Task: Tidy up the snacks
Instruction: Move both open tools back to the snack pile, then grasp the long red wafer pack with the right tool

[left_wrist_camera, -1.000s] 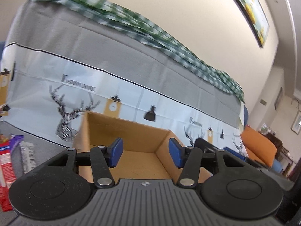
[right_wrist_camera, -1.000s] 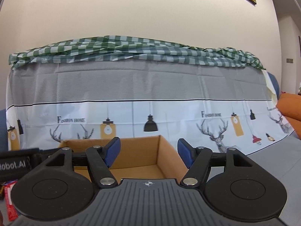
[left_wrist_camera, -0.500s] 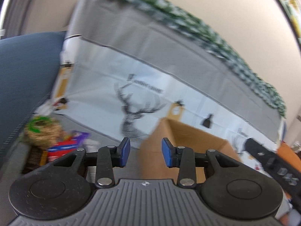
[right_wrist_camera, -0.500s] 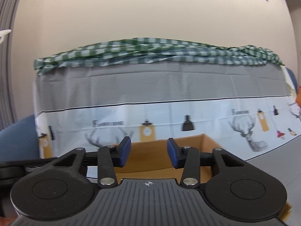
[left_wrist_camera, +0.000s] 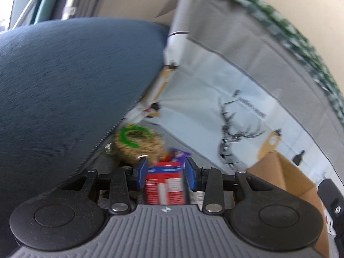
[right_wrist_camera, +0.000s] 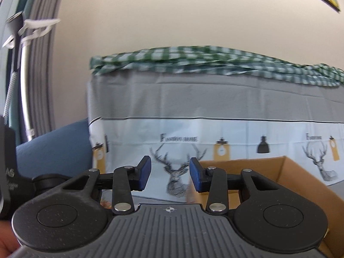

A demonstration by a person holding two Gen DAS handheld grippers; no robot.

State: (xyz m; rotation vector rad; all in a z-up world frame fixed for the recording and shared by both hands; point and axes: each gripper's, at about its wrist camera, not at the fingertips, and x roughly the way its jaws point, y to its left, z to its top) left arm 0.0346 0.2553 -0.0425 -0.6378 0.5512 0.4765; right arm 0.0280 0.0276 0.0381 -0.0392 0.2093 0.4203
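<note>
left gripper [left_wrist_camera: 166, 175] spread, red snack box [left_wrist_camera: 165, 185] between pads, contact unclear | right gripper [right_wrist_camera: 169, 175] spread, empty | risk: blurred approach, off-centre pinch skews box beside cardboard box [left_wrist_camera: 286, 179]

Motion blur smears the red snack packet [left_wrist_camera: 164, 185], its print unreadable; the cardboard box [right_wrist_camera: 277, 178] is cut off at right.
</note>
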